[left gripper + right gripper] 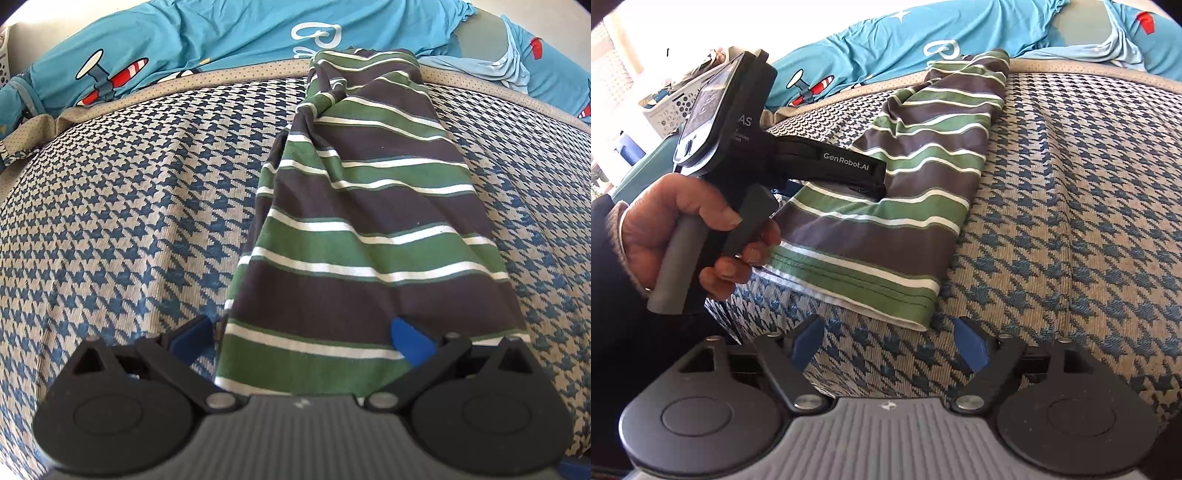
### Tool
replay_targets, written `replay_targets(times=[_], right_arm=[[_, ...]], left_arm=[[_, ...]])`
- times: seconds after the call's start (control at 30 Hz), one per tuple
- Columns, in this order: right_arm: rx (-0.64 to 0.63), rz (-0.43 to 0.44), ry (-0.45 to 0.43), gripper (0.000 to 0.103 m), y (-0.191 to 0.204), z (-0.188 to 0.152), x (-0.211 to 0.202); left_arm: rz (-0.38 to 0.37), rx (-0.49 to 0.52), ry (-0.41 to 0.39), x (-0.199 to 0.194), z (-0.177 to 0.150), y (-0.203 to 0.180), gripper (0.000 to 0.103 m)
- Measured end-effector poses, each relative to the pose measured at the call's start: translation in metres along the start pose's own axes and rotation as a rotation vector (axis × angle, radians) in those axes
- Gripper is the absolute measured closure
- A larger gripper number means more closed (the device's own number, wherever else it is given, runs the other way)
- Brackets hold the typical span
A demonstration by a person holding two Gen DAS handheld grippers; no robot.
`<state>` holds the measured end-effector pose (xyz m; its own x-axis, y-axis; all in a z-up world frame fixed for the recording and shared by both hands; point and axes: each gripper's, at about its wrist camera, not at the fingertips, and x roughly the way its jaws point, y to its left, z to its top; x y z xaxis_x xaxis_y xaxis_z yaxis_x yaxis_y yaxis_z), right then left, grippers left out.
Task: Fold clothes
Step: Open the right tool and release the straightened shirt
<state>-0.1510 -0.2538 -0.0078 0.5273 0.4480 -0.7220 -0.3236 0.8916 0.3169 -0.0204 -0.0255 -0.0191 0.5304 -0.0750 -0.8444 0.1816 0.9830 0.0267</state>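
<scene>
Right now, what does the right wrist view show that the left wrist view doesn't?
Right wrist only: the person's hand holding the left gripper's handle, a white laundry basket behind it, and the right gripper, open over bare cover, just short of the striped garment's hem.

Left wrist only: the left gripper from behind, open, its fingers straddling the near end of the striped garment.

Both: the striped garment, folded lengthwise on the houndstooth cover, and the blue airplane-print cloth behind.

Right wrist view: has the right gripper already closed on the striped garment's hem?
No: the right gripper is open over bare houndstooth cover, with the striped garment hem just ahead, untouched.
</scene>
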Motion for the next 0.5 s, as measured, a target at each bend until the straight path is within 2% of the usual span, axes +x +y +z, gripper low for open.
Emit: replay_targets(times=[0.07,0.13,0.2,0.5], right_arm=[[0.026,0.001,0.009,0.023,-0.003,0.002,-0.002],[0.055,-0.011,0.015,0.010,-0.007,0.004,-0.004],[0.066,-0.033,0.003,0.005,-0.012,0.008,-0.008],[0.042,-0.028,-0.021,0.004,-0.042,0.052,-0.022]], left_arm=[[0.009,-0.003,-0.006,0.000,-0.001,-0.001,0.000],[0.013,-0.007,-0.011,-0.001,-0.002,-0.002,0.000],[0.014,-0.013,-0.013,-0.001,-0.002,-0.002,0.000],[0.032,-0.039,-0.016,-0.004,-0.004,-0.004,0.000]])
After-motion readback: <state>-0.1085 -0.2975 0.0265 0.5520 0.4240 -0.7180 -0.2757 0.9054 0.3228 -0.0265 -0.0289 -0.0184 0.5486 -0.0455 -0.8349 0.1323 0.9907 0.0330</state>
